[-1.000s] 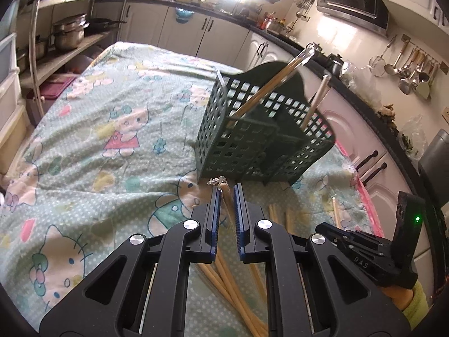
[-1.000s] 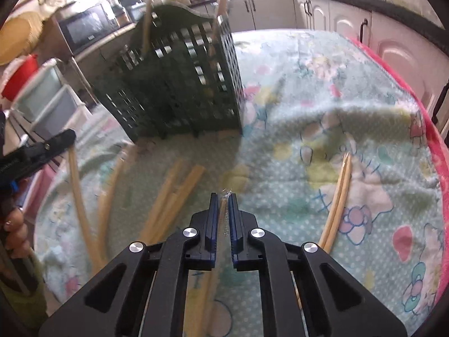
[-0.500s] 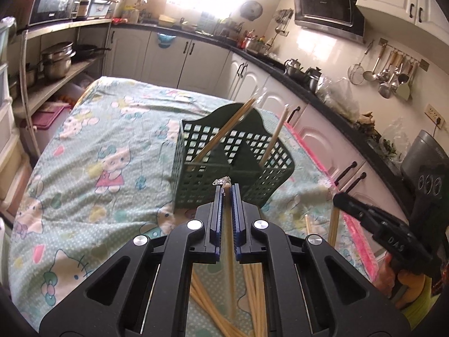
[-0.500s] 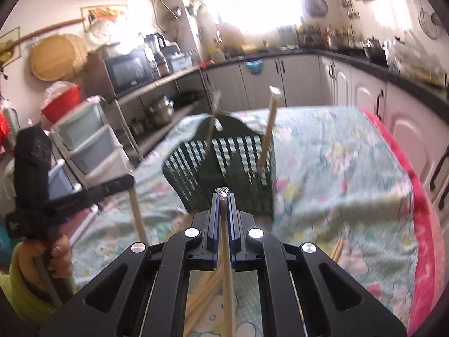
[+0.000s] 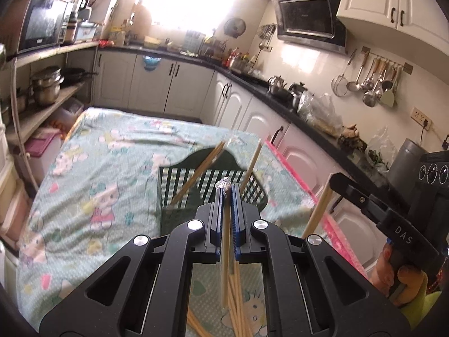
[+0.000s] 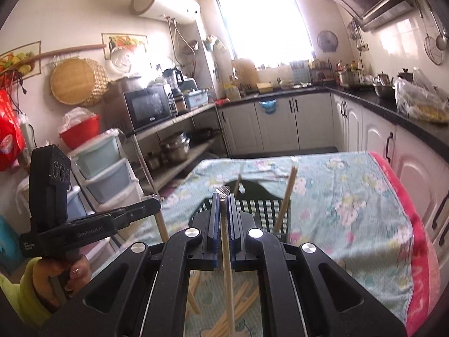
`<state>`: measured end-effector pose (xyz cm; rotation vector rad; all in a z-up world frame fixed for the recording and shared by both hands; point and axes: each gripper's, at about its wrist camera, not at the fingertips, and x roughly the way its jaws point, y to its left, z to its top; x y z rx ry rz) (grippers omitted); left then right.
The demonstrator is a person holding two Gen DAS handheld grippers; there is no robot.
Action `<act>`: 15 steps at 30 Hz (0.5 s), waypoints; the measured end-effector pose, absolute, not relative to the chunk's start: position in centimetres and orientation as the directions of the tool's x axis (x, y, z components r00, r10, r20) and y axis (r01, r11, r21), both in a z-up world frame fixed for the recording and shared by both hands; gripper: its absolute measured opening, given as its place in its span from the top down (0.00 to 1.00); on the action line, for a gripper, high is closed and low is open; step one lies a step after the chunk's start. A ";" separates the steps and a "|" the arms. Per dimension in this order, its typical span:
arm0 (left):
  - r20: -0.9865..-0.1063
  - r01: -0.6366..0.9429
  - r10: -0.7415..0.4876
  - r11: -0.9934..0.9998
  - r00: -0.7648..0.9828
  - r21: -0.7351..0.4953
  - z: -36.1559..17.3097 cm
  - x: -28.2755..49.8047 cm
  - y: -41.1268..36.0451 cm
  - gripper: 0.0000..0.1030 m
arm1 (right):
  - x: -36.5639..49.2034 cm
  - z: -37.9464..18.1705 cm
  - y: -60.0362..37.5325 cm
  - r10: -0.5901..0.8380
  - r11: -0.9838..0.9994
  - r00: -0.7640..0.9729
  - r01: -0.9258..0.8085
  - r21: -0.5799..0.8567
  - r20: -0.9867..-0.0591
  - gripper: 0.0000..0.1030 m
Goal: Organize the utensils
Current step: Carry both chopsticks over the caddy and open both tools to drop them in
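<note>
Left wrist view
Left gripper (image 5: 228, 193): jaws pressed together on a wrapped chopstick (image 5: 225, 252), which hangs down between the blue pads (image 5: 216, 219); a crimp of clear wrapper sticks out at the fingertips.
Green basket (image 5: 174, 193): a slotted utensil basket standing on the table just beyond the fingertips, toward the table's right edge; two chopsticks in basket (image 5: 197, 177) lean out of it, tilted to the right.
Loose chopsticks (image 5: 238, 309): a heap lying on the cloth at the near edge, under the gripper.
Table (image 5: 106, 174): covered by a pale green cartoon-print cloth with a pink strip along the right edge.
Right gripper (image 5: 336, 178): seen from the side at the right, held by a hand (image 5: 393, 266) with a yellow-green sleeve; a chopstick hangs from its tip.

Right wrist view
Right gripper (image 6: 223, 196): jaws pinching a second wrapped chopstick (image 6: 226, 266), wrapper end showing at the tips, the stick hanging below.
Green basket (image 6: 266, 213): straight ahead behind the fingers, two sticks upright in it.
Loose chopsticks (image 6: 241, 306): on the cloth below the gripper, near edge.
Left gripper (image 6: 153, 206): at the left, off the table's left edge, gripped by a hand (image 6: 61, 275); a chopstick hangs from its tip.
Kitchen: white cabinets (image 6: 280, 123), microwave (image 6: 148, 106) on a shelf.
</note>
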<state>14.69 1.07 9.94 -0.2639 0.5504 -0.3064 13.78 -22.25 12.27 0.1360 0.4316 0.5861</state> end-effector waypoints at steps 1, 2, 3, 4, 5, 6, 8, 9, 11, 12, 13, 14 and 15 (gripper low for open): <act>-0.461 0.217 -0.353 0.922 0.814 -0.322 10.4 14.8 1.0 0.97 | 13.9 12.8 -22.2 0.564 0.826 0.752 -0.510 0.242 -0.340 0.95; -0.448 0.223 -0.352 0.922 0.822 -0.315 11.1 14.9 1.0 0.97 | 13.9 13.0 -22.1 0.565 0.825 0.756 -0.512 0.240 -0.331 0.95; -0.436 0.226 -0.349 0.924 0.830 -0.308 11.7 15.0 0.9 0.97 | 14.1 13.5 -22.1 0.567 0.823 0.760 -0.515 0.238 -0.318 0.95; -0.424 0.228 -0.344 0.926 0.838 -0.300 12.3 15.1 0.9 0.97 | 14.1 13.8 -22.0 0.568 0.823 0.763 -0.517 0.237 -0.309 0.95; -0.415 0.229 -0.341 0.927 0.844 -0.296 12.8 15.1 0.9 0.97 | 14.3 14.4 -22.0 0.568 0.822 0.770 -0.518 0.235 -0.292 0.95; -0.403 0.231 -0.339 0.928 0.850 -0.293 13.3 15.2 0.9 0.97 | 14.5 14.8 -22.1 0.570 0.821 0.773 -0.520 0.238 -0.278 0.95; -0.383 0.232 -0.331 0.931 0.862 -0.282 14.3 15.4 0.8 0.97 | 14.8 15.5 -22.1 0.574 0.817 0.778 -0.523 0.244 -0.254 0.95; -0.373 0.229 -0.323 0.934 0.870 -0.275 14.8 15.5 0.8 0.97 | 15.1 16.0 -22.1 0.574 0.816 0.783 -0.523 0.246 -0.239 0.95; -0.354 0.226 -0.314 0.937 0.881 -0.268 15.7 15.9 1.0 0.97 | 15.6 16.9 -22.1 0.574 0.814 0.791 -0.525 0.247 -0.209 0.95; -0.345 0.224 -0.309 0.938 0.886 -0.265 16.1 16.0 1.0 0.97 | 15.9 17.2 -22.1 0.573 0.814 0.796 -0.525 0.247 -0.196 0.95; -0.331 0.217 -0.298 0.941 0.895 -0.259 16.6 16.2 1.1 0.97 | 16.2 17.7 -22.2 0.572 0.813 0.800 -0.527 0.246 -0.178 0.95; -0.322 0.213 -0.290 0.944 0.901 -0.254 16.9 16.4 1.2 0.97 | 16.5 18.0 -22.2 0.570 0.814 0.804 -0.526 0.246 -0.167 0.95; -0.314 0.208 -0.283 0.945 0.906 -0.252 17.2 16.5 1.4 0.97 | 16.8 18.4 -22.3 0.566 0.815 0.810 -0.523 0.247 -0.153 0.95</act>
